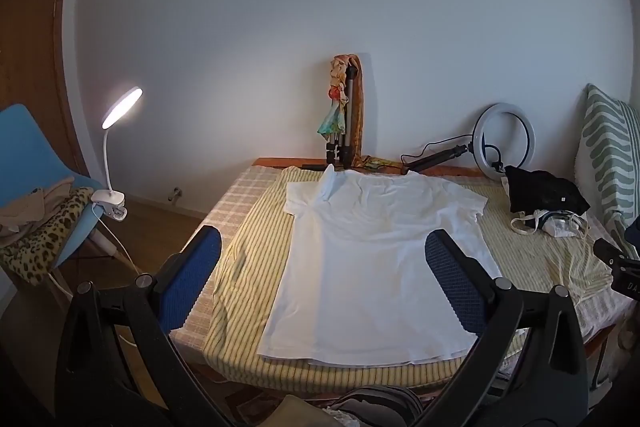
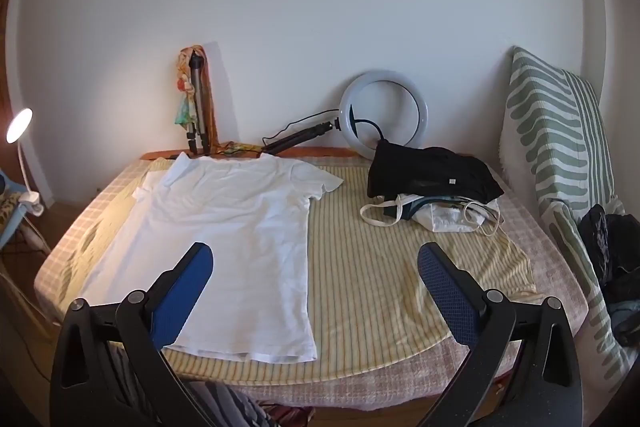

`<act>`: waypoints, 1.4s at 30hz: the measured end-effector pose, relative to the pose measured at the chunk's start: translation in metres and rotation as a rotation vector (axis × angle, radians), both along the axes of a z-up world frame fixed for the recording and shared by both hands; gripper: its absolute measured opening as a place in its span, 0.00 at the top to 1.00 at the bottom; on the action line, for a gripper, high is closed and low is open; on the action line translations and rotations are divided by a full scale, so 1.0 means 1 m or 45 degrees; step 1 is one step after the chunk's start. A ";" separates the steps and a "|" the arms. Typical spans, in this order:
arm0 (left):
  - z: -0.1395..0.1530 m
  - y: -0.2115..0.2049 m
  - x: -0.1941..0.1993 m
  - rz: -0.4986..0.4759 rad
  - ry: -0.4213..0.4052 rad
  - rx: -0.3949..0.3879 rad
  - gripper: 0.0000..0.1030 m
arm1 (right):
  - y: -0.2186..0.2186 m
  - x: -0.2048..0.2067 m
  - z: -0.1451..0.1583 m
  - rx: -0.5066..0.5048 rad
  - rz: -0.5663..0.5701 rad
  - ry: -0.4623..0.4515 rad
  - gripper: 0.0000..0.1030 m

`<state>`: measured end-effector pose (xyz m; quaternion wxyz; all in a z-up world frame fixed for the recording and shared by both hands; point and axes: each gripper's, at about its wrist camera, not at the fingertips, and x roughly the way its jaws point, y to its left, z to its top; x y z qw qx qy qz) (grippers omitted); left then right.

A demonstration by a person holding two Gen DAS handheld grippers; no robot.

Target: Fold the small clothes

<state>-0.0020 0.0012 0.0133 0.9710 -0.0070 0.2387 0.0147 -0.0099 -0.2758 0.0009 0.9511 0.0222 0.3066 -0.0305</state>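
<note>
The left tool (image 1: pixel 322 269) tips down a little toward the bed (image 1: pixel 240 195), and its two blue fingers (image 1: pixel 188 287) stand wide apart with nothing held. The white T-shirt (image 1: pixel 372 267) lies flat and spread out on the striped cloth (image 1: pixel 248 267), just past this tool, and shows between the fingers. Only the left view shows the blue chair (image 1: pixel 36 163) with the spotted cloth (image 1: pixel 44 243) on it, far off to the tool's left. The right tool (image 2: pixel 316 277) also tips down, wide open and empty. From it the T-shirt lies ahead and to the left, behind its left finger. To the right and farther off is a pile of dark and white clothes (image 2: pixel 432 191). The right view shows more of the green striped cushion (image 2: pixel 560 155).
</note>
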 end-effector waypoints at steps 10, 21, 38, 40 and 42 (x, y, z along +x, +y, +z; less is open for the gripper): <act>0.002 -0.001 0.001 0.000 -0.008 -0.002 0.00 | 0.001 0.001 -0.001 0.000 0.003 -0.003 0.01; 0.004 0.001 0.001 -0.005 -0.014 -0.007 0.00 | 0.001 0.001 -0.002 0.003 0.006 0.003 0.01; 0.005 -0.004 0.000 -0.003 -0.022 -0.001 0.00 | 0.000 0.000 -0.005 0.024 0.012 0.019 0.01; 0.005 -0.004 0.001 -0.003 -0.023 -0.002 0.00 | 0.001 0.000 -0.005 0.022 0.013 0.020 0.01; 0.004 -0.005 0.000 -0.003 -0.023 -0.002 0.00 | 0.001 0.000 -0.005 0.021 0.014 0.019 0.01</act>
